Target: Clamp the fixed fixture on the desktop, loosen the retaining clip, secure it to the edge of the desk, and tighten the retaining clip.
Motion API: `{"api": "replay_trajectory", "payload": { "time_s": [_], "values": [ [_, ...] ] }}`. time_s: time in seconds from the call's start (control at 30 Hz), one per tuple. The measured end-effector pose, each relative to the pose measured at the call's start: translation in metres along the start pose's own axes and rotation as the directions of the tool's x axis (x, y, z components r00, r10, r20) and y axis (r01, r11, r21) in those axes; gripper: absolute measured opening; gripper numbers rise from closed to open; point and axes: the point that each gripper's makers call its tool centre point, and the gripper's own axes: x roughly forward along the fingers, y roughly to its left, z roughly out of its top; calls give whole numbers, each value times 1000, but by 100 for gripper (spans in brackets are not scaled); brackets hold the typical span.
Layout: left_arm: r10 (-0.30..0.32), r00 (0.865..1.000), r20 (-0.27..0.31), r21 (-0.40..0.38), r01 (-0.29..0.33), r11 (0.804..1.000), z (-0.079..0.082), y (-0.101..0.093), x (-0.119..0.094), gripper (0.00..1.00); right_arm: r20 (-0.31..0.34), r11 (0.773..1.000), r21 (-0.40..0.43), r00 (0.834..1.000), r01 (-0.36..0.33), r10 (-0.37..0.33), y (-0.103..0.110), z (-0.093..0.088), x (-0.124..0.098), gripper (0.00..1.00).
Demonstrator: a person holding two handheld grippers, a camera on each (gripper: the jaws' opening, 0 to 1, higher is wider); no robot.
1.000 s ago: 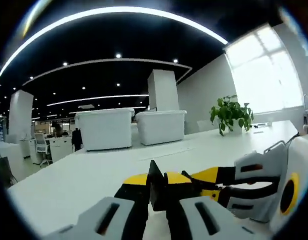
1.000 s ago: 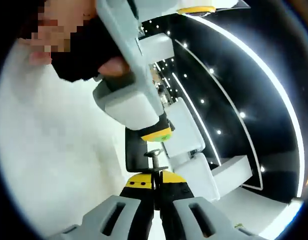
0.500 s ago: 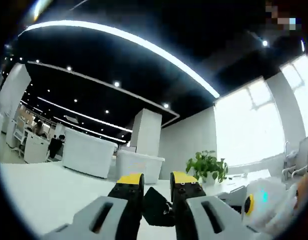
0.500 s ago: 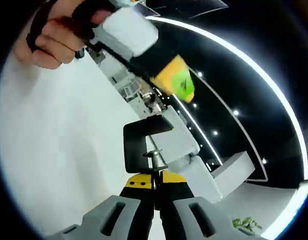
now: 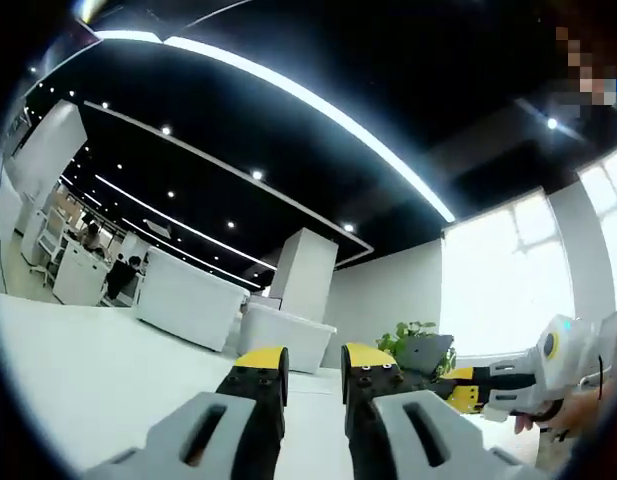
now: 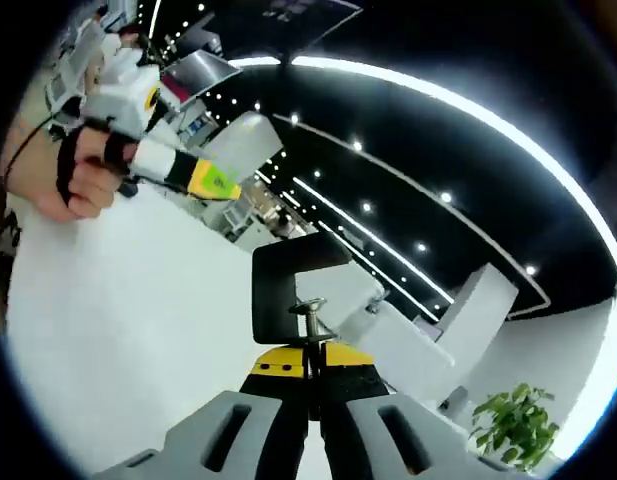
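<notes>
Clamp [image 6: 293, 290] base hidden behind right gripper [image 6: 313, 385] fingers, pinching its screw; left gripper [image 5: 313, 385] fingers slightly apart, empty.

The right gripper [image 6: 310, 375] pinches the screw of a black C-shaped clamp [image 6: 288, 290], holding it above the white desk [image 6: 118, 320]. At upper left, a hand [image 6: 63, 175] grips the left gripper [image 6: 216, 180]. A potted plant [image 6: 513, 425] stands far right.
</notes>
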Motion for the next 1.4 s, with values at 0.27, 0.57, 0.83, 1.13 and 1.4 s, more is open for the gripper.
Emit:
{"api": "replay_trajectory", "payload": {
  "time_s": [0.27,0.57,0.83,1.13,1.4],
  "values": [
    [21,1000,-21,-29,-22,999,0,-1,-23,21,113,965,228,988,-133,109,34,46,-91,0],
    [-50,999,-12,-69,50,996,9,-38,-64,21,191,808,498,948,-316,254,115,47,-175,0],
    [-99,994,-35,-70,96,993,-7,-63,-116,20,173,664,677,945,-318,277,171,9,-197,0],
    [-76,995,-72,-95,69,993,-32,-47,-140,20,133,648,721,967,-245,217,180,-19,-183,0],
    [-100,992,-79,-82,94,992,-40,-54,-136,19,99,662,727,982,-183,163,177,-35,-174,0]
  ]
}}
